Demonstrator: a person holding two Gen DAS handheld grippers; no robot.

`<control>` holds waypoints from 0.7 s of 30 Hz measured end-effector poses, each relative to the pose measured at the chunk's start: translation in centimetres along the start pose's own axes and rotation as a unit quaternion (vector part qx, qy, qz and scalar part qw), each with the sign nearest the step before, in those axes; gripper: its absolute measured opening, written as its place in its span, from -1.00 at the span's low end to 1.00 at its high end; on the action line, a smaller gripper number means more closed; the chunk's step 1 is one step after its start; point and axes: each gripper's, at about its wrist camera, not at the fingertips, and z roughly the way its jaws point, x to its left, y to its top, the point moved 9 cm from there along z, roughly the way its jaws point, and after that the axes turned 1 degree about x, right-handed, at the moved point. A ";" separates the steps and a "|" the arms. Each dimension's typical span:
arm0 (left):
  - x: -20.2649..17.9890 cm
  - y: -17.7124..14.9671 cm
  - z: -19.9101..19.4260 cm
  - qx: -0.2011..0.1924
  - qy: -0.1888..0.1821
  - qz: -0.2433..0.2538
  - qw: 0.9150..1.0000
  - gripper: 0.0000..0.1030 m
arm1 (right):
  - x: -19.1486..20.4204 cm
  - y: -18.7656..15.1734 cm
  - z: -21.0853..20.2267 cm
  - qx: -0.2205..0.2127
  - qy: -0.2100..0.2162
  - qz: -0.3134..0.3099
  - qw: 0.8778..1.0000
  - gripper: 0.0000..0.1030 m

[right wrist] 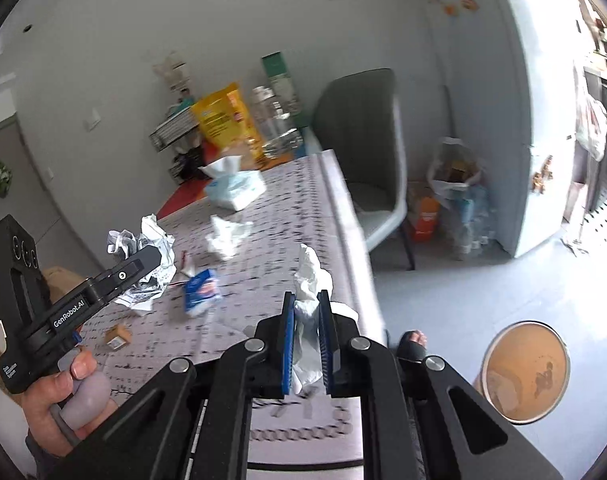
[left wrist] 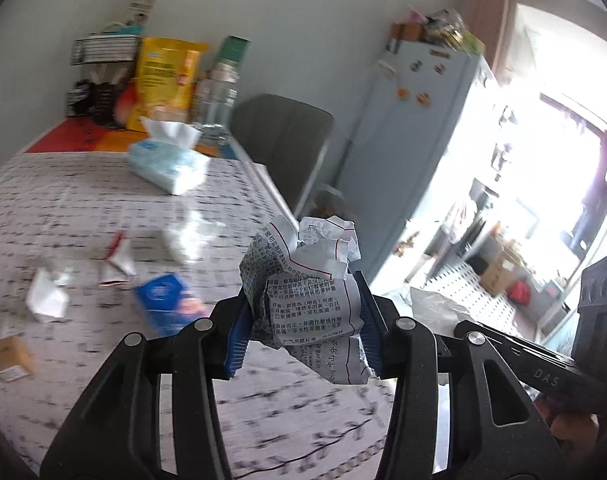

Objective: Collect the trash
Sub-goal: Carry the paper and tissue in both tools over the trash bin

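Left hand-held gripper (left wrist: 303, 328) clamps crumpled printed paper (left wrist: 307, 300); right hand-held gripper (right wrist: 306, 344) pinches white tissue (right wrist: 309, 304).

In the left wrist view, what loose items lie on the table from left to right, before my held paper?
Small cardboard box → crumpled white tissue → red-and-white wrapper → blue packet → printed paper ball, clamped in the left gripper.

Crumpled printed leaflet (left wrist: 307, 304) clamped upright between left fingers (left wrist: 235, 336), white tissue wad (right wrist: 309, 320) pinched upright between right fingers (right wrist: 288, 344); loose on counter (left wrist: 103, 208): white scrap (left wrist: 45, 300) at 9 o'clock, red-edged wrapper (left wrist: 117, 260), blue packet (left wrist: 167, 304), small cardboard box (left wrist: 9, 358) at 8 o'clock.
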 end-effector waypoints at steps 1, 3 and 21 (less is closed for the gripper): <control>-0.6 -0.1 0.5 0.004 -0.004 0.002 1.000 -0.09 | -0.7 0.1 -0.3 -0.003 -0.006 0.003 1.000 -0.77; -2.2 -0.2 1.6 0.013 -0.013 0.007 1.000 -0.09 | -2.4 0.1 -0.9 -0.008 -0.017 0.011 1.000 -0.77; -15.9 -5.1 9.9 0.090 -0.074 0.063 0.991 -0.09 | -16.3 -2.6 -3.4 -0.018 -0.070 0.109 0.991 -0.77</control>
